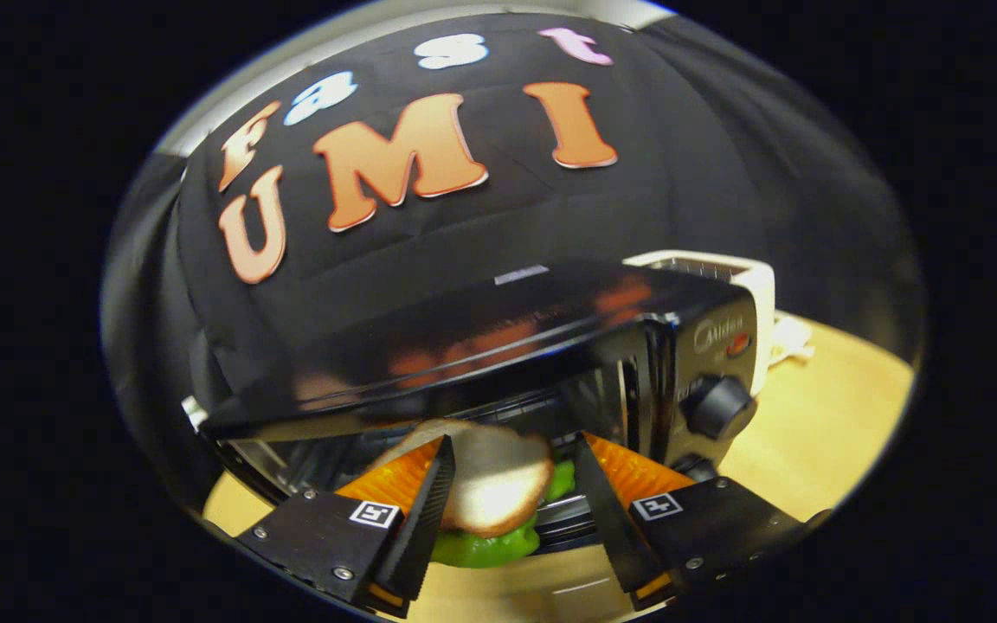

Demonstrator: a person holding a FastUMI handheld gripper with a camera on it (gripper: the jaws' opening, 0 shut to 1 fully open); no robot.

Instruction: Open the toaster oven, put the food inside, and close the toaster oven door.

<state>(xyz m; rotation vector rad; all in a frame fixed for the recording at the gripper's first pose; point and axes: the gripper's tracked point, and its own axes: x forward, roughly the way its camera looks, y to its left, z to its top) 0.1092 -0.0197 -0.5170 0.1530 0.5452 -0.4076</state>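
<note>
Wood tabletop (pixel 819 433) w/ toaster oven (pixel 498 346)

The toaster oven (pixel 498 346) is black and shiny. It has a round knob (pixel 717 407) and a small red light (pixel 737 343) on its right side. Its front is open, and you can see the wire rack inside. The sandwich (pixel 490 497) has a slice of bread on top and green lettuce under it. It sits tilted at the oven's open mouth.
</note>
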